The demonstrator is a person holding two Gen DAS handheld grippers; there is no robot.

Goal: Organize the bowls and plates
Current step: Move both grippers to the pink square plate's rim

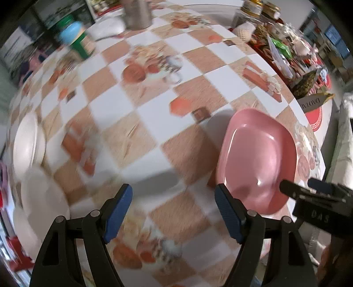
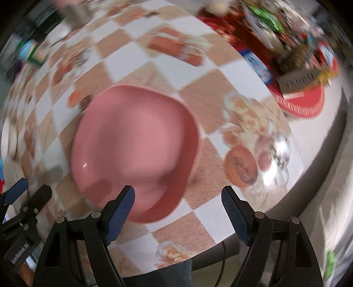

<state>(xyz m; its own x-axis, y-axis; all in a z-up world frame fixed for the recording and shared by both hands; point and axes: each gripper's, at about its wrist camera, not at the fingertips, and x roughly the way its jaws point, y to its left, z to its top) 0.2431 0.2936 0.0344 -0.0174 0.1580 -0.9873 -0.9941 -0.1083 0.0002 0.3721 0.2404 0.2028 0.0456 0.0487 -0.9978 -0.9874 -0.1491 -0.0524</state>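
- Grippers poised, nothing yet in hand: the left gripper [image 1: 174, 212] and the right gripper [image 2: 177, 213] both point down over a round table [image 1: 154, 123] spread with a checked, food-printed cloth, each with its blue-padded fingers spread wide and only cloth showing between them.
- Pink plate [image 2: 134, 152] — squarish, with rounded corners — lies flat and alone near the table's edge. In the right wrist view it sits just ahead of the right gripper, whose left fingertip overlaps its near rim in the picture; contact cannot be confirmed. In the left wrist view the same plate lies off to the right, with the other gripper's black body at its far side.
- White dishes [image 1: 28, 143] — they read as bowls or plates, too blurred to count or tell apart — sit bunched at the far left rim of the table in the left wrist view, well apart from the pink plate.
- Clutter rings the far side: a green jar with a pale-blue lid [image 1: 77, 39], a metal cup [image 1: 136, 13], and packets heaped on a red mat [image 2: 304, 101].
- Judged from the layout, the sorting looks barely begun or mid-way at best: the pink plate is separate from the white pieces, no tidy stack is discernible, and neither tool carries anything.
- Work apparently left — gripping the pink plate by its rim and bringing it together with the white dishes, or the reverse; which pile is the intended one cannot be told.
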